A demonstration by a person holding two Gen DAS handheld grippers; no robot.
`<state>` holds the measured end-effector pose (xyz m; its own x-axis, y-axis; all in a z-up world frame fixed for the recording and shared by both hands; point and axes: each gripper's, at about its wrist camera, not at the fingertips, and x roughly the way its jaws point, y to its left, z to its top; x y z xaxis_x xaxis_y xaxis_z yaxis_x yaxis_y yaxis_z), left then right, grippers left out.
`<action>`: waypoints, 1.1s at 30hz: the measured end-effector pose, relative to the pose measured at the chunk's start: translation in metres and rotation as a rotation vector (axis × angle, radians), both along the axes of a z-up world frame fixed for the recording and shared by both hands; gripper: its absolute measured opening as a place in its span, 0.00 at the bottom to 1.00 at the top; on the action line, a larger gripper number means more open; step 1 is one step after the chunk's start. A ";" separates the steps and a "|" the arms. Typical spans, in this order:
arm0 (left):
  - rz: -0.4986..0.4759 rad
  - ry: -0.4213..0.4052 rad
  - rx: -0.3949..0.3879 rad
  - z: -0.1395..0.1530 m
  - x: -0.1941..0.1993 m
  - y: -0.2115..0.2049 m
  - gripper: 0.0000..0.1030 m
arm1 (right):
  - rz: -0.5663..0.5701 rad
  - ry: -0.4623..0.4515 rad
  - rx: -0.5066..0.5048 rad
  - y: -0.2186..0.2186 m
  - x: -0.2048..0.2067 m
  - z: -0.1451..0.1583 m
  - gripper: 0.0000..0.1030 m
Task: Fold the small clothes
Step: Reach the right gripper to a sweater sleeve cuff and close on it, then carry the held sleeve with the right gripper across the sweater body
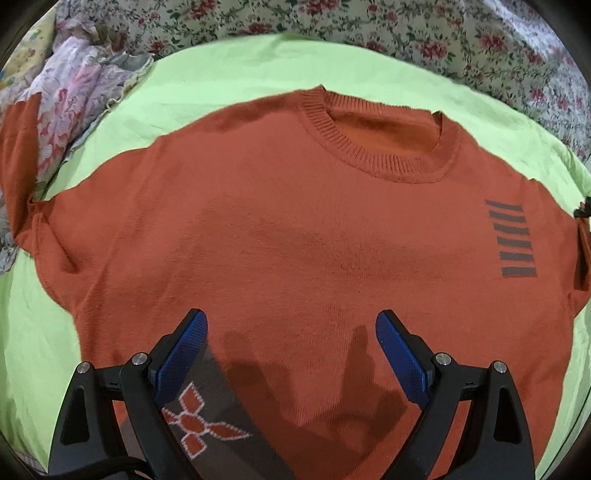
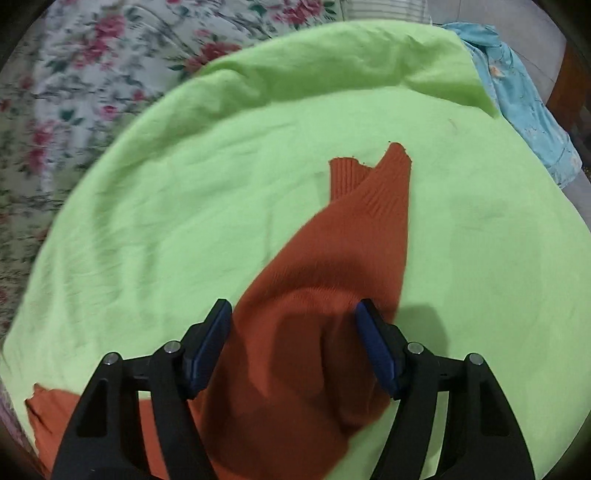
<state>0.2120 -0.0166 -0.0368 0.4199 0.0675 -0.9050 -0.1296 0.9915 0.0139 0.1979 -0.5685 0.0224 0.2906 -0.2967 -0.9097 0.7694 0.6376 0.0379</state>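
Observation:
An orange knitted sweater [image 1: 295, 229] lies face up and spread flat on a light green cloth [image 1: 229, 77], with its ribbed collar [image 1: 373, 147] at the far side and grey stripes [image 1: 511, 240] on its right chest. My left gripper [image 1: 291, 328] is open above the sweater's lower front, near a grey band with an orange flower pattern [image 1: 199, 421]. In the right wrist view one sleeve [image 2: 351, 229] stretches away over the green cloth [image 2: 184, 192], its cuff [image 2: 347, 173] folded at the far end. My right gripper [image 2: 293, 317] is open and straddles the sleeve's wide end.
A flowered bedsheet [image 1: 406, 33] surrounds the green cloth. A pile of pale flowered clothes [image 1: 77, 88] lies at the far left in the left wrist view. A light blue garment [image 2: 524, 99] lies at the far right in the right wrist view.

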 end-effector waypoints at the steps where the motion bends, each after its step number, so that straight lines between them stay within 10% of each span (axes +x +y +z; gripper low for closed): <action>1: 0.001 -0.002 -0.001 -0.001 0.001 0.000 0.91 | 0.001 0.005 -0.015 -0.002 0.000 0.000 0.50; 4: -0.001 -0.007 -0.011 -0.002 0.006 0.001 0.90 | 0.002 -0.038 -0.024 -0.001 -0.010 0.008 0.10; 11: -0.011 -0.011 -0.075 0.006 0.003 0.019 0.86 | 0.218 -0.279 0.026 0.066 -0.028 0.052 0.09; 21: 0.002 -0.039 -0.207 0.025 -0.021 0.070 0.86 | 0.672 -0.483 0.282 0.274 0.002 0.059 0.09; 33: 0.022 -0.022 -0.449 0.015 -0.024 0.117 0.85 | 1.034 -0.301 0.447 0.447 0.043 0.001 0.13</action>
<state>0.1877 0.1006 -0.0215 0.4426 -0.3210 -0.8373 -0.1459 0.8955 -0.4205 0.2407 -0.1214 0.0234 0.4282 0.5373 -0.7266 -0.1877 0.8394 0.5101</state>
